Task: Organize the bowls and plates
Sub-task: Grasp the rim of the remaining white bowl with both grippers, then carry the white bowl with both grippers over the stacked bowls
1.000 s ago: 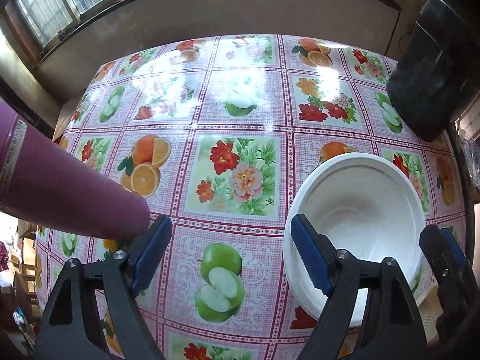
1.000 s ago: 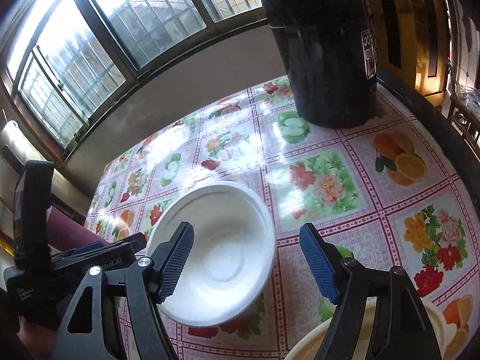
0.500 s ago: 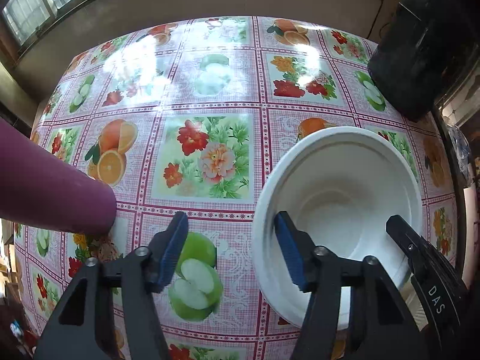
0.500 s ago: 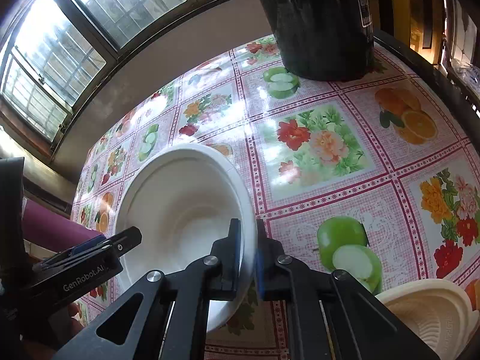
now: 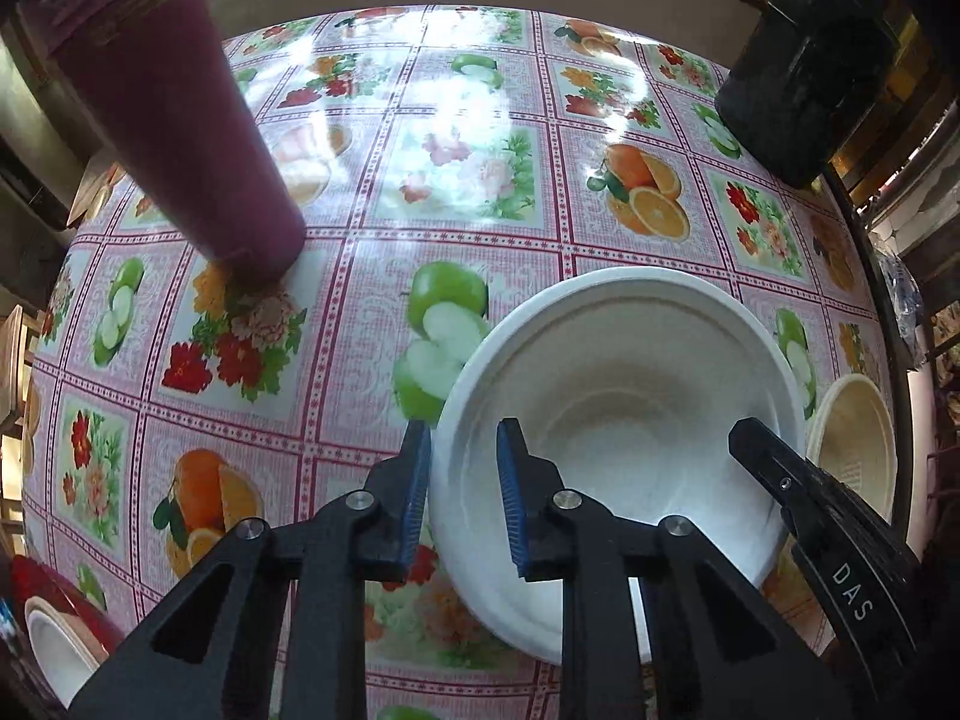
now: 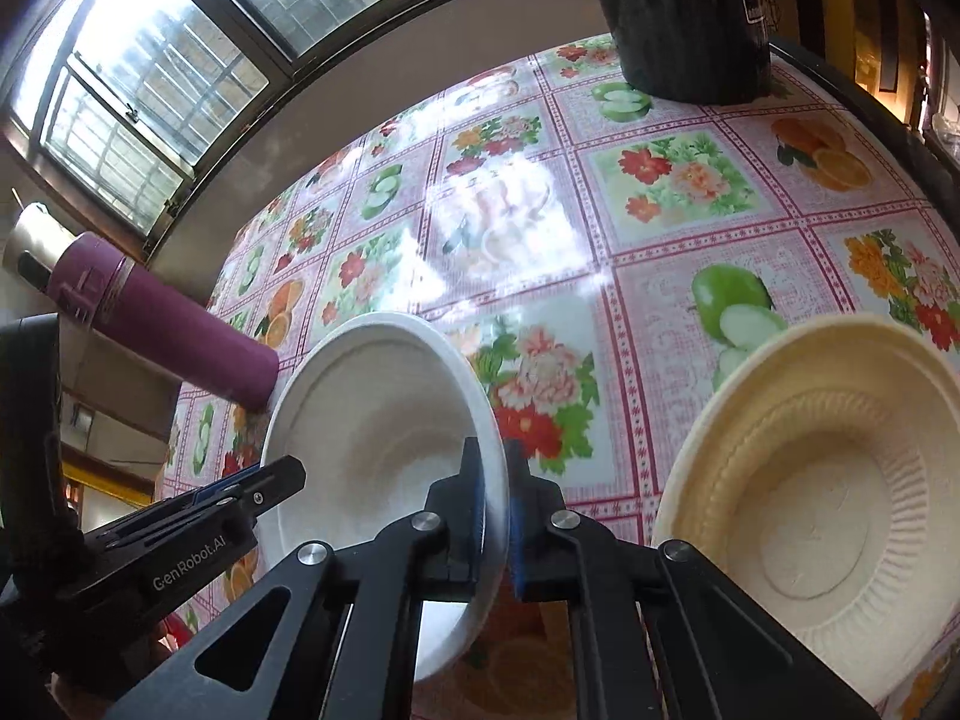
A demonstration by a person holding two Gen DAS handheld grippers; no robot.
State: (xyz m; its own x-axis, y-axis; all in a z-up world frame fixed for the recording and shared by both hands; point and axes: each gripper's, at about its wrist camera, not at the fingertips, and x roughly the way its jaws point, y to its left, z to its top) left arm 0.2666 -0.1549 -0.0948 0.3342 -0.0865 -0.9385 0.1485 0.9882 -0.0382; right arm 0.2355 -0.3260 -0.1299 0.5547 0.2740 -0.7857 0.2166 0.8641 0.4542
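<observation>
A white bowl (image 5: 624, 396) is held above the fruit-print tablecloth. My right gripper (image 6: 493, 516) is shut on its right rim, and it also shows in the right wrist view (image 6: 372, 414). My left gripper (image 5: 462, 492) straddles the bowl's left rim with its jaws narrowed but a visible gap around the rim. The right gripper's fingers (image 5: 780, 474) show at the bowl's far side. A cream ribbed bowl (image 6: 822, 492) sits on the table to the right, also in the left wrist view (image 5: 852, 444).
A maroon flask (image 5: 180, 114) stands on the table at the left, also seen in the right wrist view (image 6: 162, 324). A black container (image 5: 804, 72) stands at the far right corner. A red plate with dishes (image 5: 54, 630) sits at the near left edge.
The right gripper has lifted the white bowl by its rim and carried it nearer. My left gripper has narrowed around the bowl's opposite rim. The cream bowl has come into view.
</observation>
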